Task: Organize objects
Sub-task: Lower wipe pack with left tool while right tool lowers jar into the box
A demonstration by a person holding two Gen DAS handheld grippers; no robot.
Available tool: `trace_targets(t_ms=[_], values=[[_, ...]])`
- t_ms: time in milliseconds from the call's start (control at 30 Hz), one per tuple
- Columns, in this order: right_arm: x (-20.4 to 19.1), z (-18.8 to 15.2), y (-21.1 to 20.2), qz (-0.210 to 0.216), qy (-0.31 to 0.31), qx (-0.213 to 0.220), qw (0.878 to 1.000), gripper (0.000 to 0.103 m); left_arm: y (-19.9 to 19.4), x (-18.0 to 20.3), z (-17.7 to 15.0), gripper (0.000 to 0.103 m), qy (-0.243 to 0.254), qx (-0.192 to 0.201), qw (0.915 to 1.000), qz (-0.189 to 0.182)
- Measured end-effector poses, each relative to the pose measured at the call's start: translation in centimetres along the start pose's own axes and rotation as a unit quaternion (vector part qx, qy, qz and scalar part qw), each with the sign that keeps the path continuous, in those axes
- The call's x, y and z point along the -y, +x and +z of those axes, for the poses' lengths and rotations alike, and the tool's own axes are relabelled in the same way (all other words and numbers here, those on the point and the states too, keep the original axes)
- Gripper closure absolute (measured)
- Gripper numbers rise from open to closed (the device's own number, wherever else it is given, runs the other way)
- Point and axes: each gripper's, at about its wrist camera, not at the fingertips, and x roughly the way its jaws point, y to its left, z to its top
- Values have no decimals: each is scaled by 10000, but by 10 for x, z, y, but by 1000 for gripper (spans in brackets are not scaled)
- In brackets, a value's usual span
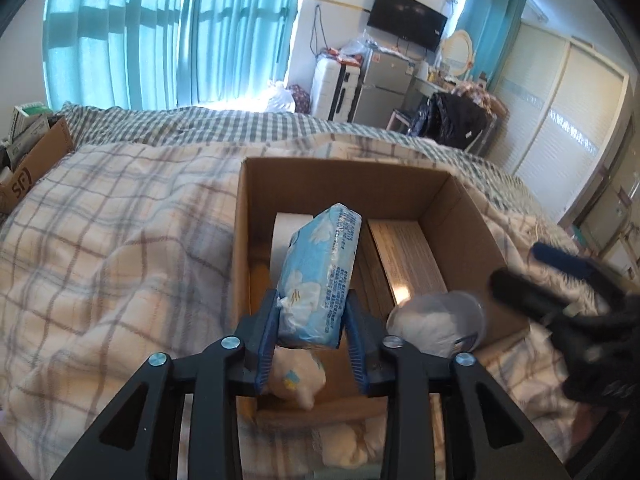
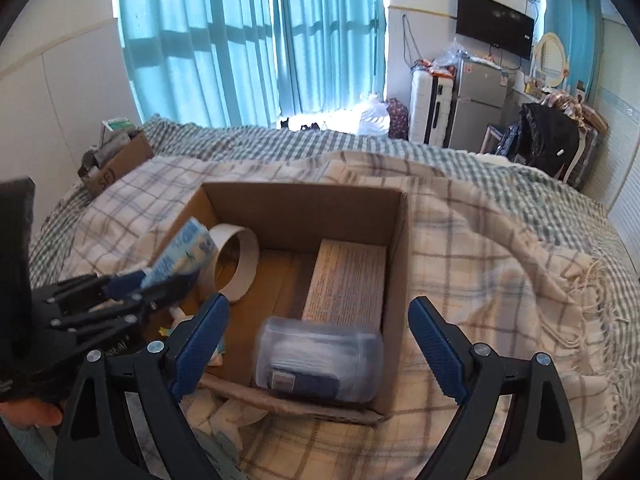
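Tissue pack over the box's left side — held by the left gripper.

Left gripper (image 1: 310, 316) fingers clamped on the near end of the tissue pack (image 1: 320, 272), its long axis pointing away, above the tape roll (image 2: 236, 262) in the cardboard box (image 2: 304, 196). Right gripper (image 2: 320, 344) — fingers wide apart, empty — hangs over the clear tub (image 2: 320, 360).

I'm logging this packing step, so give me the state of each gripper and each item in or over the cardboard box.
left gripper: shut on the tissue pack
tissue pack: held tilted above the box
right gripper: open, empty
cardboard box: open-topped, on the plaid blanket
tape roll: in the box, standing on edge
flat white box: lying in the box
clear plastic container: on its side in the box
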Motion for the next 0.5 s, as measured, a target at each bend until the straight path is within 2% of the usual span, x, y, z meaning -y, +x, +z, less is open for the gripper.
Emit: trace_targets(t_ms=[67, 133, 300, 367, 500], values=[[0, 2, -19, -24, -31, 125, 9999, 12, -14, 9, -3, 36, 112, 78, 9999, 55], [-2, 3, -40, -92, -88, 240, 9996, 12, -32, 16, -7, 29, 176, 233, 9995, 76], [-7, 0, -98, -284, -325, 531, 9977, 12, -75, 24, -11, 25, 273, 355, 9987, 244], [-8, -3, -120, -328, -372, 680, 9965, 12, -99, 25, -12, 16, 283, 502, 9979, 282], [-11, -8, -166, -345, -480, 894, 9942, 12, -139, 28, -16, 8, 361, 809, 9954, 360]])
